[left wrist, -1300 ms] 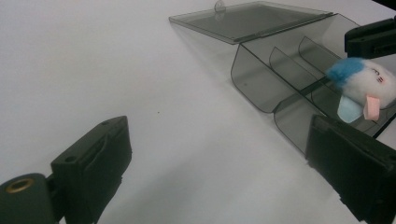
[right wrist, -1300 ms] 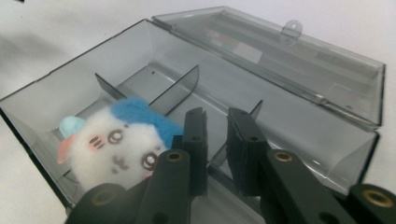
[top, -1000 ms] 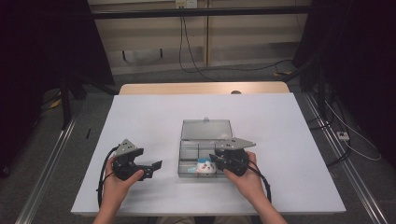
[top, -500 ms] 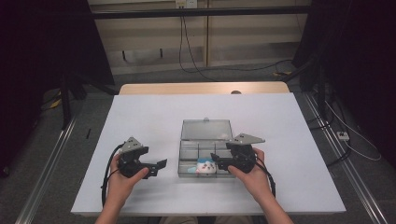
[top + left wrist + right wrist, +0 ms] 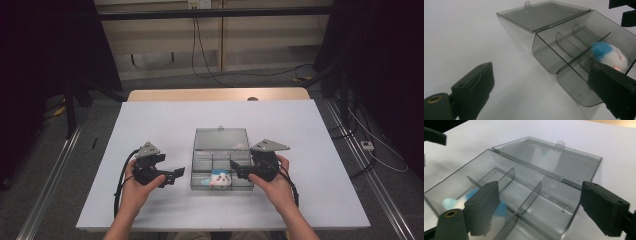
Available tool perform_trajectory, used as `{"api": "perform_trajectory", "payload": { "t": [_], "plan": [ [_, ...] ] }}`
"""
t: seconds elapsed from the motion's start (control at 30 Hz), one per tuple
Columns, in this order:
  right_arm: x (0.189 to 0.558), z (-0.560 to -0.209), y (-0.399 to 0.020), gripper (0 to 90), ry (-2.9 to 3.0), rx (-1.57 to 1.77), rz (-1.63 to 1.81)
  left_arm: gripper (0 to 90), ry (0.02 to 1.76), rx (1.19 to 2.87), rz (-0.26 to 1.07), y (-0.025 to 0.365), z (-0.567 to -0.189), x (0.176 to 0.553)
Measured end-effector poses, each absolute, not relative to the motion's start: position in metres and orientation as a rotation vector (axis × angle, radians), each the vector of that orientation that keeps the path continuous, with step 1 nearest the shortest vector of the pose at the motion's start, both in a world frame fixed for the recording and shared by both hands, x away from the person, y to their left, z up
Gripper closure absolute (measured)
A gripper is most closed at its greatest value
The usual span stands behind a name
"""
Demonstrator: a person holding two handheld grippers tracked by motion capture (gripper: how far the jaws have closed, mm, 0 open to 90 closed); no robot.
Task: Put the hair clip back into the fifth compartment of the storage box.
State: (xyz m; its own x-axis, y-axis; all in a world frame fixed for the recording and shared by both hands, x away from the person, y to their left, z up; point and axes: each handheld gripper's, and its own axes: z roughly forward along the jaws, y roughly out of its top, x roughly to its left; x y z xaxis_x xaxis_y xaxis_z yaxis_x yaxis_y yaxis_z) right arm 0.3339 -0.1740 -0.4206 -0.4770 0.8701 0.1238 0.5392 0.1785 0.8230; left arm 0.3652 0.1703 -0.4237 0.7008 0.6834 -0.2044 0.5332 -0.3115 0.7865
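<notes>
A clear grey compartment box [image 5: 197, 172] lies open on the white table, its lid [image 5: 220, 137] folded flat behind it. A small white and blue plush toy [image 5: 220, 178] sits in the front middle compartment. My right gripper [image 5: 235, 170] is at the box's right end, just right of the toy. Its jaws have just been opening and now stand wide, with nothing gripped. In the right gripper view [image 5: 539, 205] they hover over the dividers, and the blurred toy [image 5: 502, 209] lies beside the left jaw. My left gripper [image 5: 177, 176] is open just left of the box [image 5: 554, 60], facing the toy [image 5: 610, 55].
The white table [image 5: 150, 125] has bare surface on every side of the box. Its wooden far edge [image 5: 215, 95] meets dark floor with cables. Both hands come in from the near edge, trailing black cables.
The right gripper's jaws opened, letting go of the toy, and drew back slightly to the right. The toy stayed in its compartment. The left gripper moved right, closer to the box.
</notes>
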Motion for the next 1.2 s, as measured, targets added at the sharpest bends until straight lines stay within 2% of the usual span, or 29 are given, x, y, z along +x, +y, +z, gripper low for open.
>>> {"api": "perform_trajectory", "payload": {
  "t": [1.2],
  "plan": [
    [0.379,-0.413,-0.191,9.6,2.018,1.448,1.249,6.3,0.977,2.011,0.186,0.129,-0.404,0.413]
  ]
}}
